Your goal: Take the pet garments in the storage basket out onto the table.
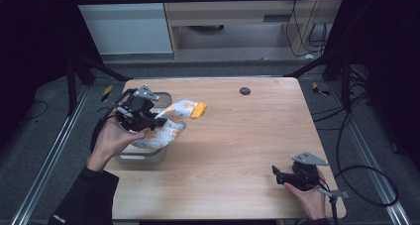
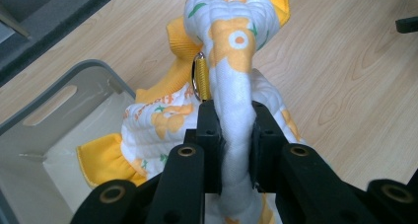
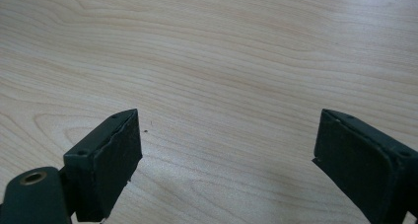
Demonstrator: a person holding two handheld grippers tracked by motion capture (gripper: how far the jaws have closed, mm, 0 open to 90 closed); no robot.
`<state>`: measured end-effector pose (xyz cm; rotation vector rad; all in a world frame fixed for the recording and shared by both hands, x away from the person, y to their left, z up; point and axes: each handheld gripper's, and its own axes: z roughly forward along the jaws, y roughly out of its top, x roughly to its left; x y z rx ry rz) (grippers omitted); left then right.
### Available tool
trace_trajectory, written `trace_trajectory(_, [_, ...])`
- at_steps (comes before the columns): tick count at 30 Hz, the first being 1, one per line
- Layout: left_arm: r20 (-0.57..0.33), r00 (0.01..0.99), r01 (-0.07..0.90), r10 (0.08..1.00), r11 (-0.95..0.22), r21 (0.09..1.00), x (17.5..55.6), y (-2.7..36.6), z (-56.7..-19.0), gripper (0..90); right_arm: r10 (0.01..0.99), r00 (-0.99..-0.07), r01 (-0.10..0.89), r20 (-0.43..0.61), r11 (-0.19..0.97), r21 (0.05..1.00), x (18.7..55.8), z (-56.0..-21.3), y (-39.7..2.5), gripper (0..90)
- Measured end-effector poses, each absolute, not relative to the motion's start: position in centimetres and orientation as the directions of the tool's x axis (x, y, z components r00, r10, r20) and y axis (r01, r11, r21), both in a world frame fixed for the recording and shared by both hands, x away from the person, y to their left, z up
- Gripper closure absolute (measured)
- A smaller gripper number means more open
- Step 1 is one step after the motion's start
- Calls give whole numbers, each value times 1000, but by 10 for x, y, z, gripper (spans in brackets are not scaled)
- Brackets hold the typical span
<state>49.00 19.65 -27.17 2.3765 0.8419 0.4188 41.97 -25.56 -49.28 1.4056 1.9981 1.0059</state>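
Left gripper [image 1: 157, 122]: raised over the table's [image 1: 237, 136] left edge, jaws clamped on a bunched fold of the cloth [image 2: 231, 61].
Right gripper [image 1: 278, 175]: low at the near right corner, jaws wide apart over bare wood.
Hard to see: the cloth's lower part, cut off behind the jaws.
Bin [image 1: 143, 158]: grey, at the left edge; the cloth's orange hem [image 2: 101, 162] hangs into it.

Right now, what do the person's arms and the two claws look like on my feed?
Both the left claw and the right claw are black, each topped by a grey three-cornered plate and trailing a black cable. Their jaws are flat black blocks on arms with brass-ringed holes. The person's left sleeve is black with small white lettering.
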Motion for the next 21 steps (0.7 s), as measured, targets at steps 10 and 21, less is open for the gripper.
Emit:
trace_trajectory(10, [95,778,452,622,-657,603,490,181,-278,780,937,-348,573,22,194,796,419,-493,-255,106])
trace_trajectory(21, [90,804,425,588,-674,604,489,162,-284,780,938,-347,571,21,193,798,419,-492,-256,106])
